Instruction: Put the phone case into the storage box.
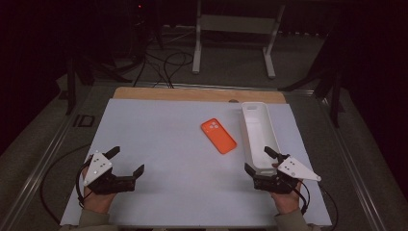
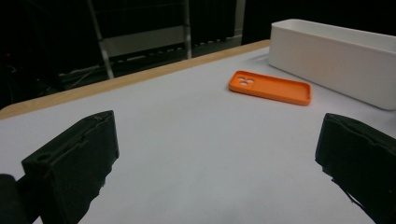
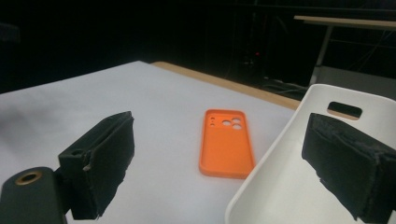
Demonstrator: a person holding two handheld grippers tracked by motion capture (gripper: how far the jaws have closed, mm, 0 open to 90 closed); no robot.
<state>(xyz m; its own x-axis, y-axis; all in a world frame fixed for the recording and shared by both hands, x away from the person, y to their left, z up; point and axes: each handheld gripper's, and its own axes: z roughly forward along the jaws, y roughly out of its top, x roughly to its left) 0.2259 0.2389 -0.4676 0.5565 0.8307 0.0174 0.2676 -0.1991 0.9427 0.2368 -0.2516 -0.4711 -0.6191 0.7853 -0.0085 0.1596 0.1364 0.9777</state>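
An orange phone case [image 1: 219,135] lies camera-holes up near the middle of the white table mat [image 1: 163,144], just beside a long white tray [image 1: 259,136]. From the left gripper [image 1: 129,162], jaws spread wide and empty, it sits toward two o'clock; from the right gripper [image 1: 256,160], likewise released at the tray's near end, toward eleven o'clock.

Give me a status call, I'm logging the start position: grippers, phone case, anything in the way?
Left gripper open, empty. Right gripper open at near end of white bin. Orange phone case flat on mat, left of bin, untouched. Nothing blocking.
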